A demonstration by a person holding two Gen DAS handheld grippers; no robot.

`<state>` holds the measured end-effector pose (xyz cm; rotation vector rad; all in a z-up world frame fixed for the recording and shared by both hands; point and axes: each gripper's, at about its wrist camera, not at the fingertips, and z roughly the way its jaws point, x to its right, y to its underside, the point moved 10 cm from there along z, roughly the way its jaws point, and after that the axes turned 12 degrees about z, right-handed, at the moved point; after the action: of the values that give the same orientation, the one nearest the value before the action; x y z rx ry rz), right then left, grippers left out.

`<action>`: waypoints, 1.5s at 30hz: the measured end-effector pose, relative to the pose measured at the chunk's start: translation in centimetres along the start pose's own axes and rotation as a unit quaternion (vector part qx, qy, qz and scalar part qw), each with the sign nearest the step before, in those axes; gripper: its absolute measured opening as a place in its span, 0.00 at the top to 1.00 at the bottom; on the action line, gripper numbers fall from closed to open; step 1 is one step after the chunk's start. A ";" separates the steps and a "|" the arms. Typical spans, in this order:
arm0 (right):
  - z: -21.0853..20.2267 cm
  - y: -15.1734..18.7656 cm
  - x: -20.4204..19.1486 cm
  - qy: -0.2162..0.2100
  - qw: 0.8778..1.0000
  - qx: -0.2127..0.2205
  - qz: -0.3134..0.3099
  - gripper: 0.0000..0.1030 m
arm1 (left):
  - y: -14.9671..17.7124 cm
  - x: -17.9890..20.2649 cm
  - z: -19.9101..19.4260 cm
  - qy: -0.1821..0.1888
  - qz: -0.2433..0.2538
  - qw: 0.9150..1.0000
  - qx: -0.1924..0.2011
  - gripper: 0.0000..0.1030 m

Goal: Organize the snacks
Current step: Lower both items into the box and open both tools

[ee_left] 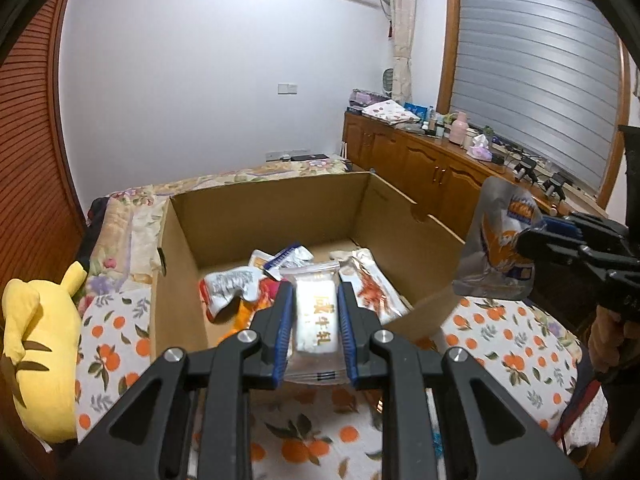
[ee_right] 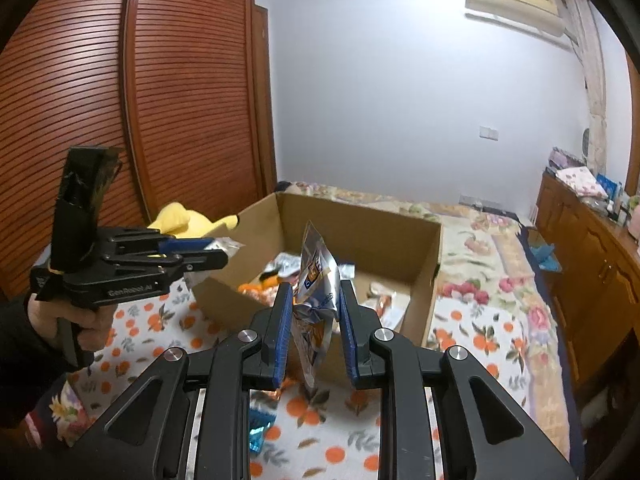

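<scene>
the left gripper (ee_left: 314,332) is closed on a white snack packet (ee_left: 315,322) with gold characters on its face; the blue-padded fingers (ee_left: 283,328) pinch its two long edges, and the packet lies flat between them, lifted over the near wall of an open cardboard box (ee_left: 256,216). the box sits on a bed (ee_left: 516,344) covered with a white sheet printed with oranges. on the box floor lie several loose snacks: a crumpled white and red packet (ee_left: 228,290) at the left, a small blue and white packet (ee_left: 286,260) toward the back, and a long white packet with red print (ee_left: 376,294) at the right. a yellow plush toy (ee_left: 36,344) lies on the bed left of the box.

the right gripper (ee_right: 314,320) is closed on a silver pouch (ee_right: 316,276) with orange and blue print. its fingers (ee_right: 349,320) pinch the pouch, which stands on edge and creased between them, above the near rim of the box. in the left wrist view the same pouch hangs in the air just beside the box's right wall, apart from the sheet. a hand (ee_right: 86,326) in a dark sleeve holds the left gripper's handle.

a wooden cabinet (ee_left: 424,168) crowded with small items runs along the window wall, and a slatted wardrobe (ee_right: 160,92) stands behind the bed.
</scene>
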<state>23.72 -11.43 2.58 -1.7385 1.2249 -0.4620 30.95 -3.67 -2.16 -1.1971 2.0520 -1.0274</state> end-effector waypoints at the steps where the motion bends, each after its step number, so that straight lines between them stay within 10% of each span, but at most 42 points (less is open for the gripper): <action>1: 0.4 -0.2 0.1 -0.001 1.000 0.000 0.000 0.80 | -0.1 -0.4 0.5 -0.001 -0.001 1.000 -0.002 0.81; 18: 8.9 -0.9 0.6 -0.012 0.999 -0.039 -0.002 0.80 | 0.3 -4.3 6.5 -0.007 -0.016 0.999 -0.038 0.75; 30: 13.4 0.0 -1.3 -0.028 0.996 -0.081 0.004 0.80 | 0.0 -6.9 6.4 -0.026 -0.031 0.999 -0.029 0.52; 45: 16.5 1.6 -2.6 -0.029 0.992 -0.126 -0.011 0.78 | 0.8 -8.3 5.6 -0.032 -0.042 0.998 -0.026 0.51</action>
<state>33.76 -1.49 -6.44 -1.9658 1.2679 -0.2759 38.56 2.02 -5.33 -1.3351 2.0048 -0.9678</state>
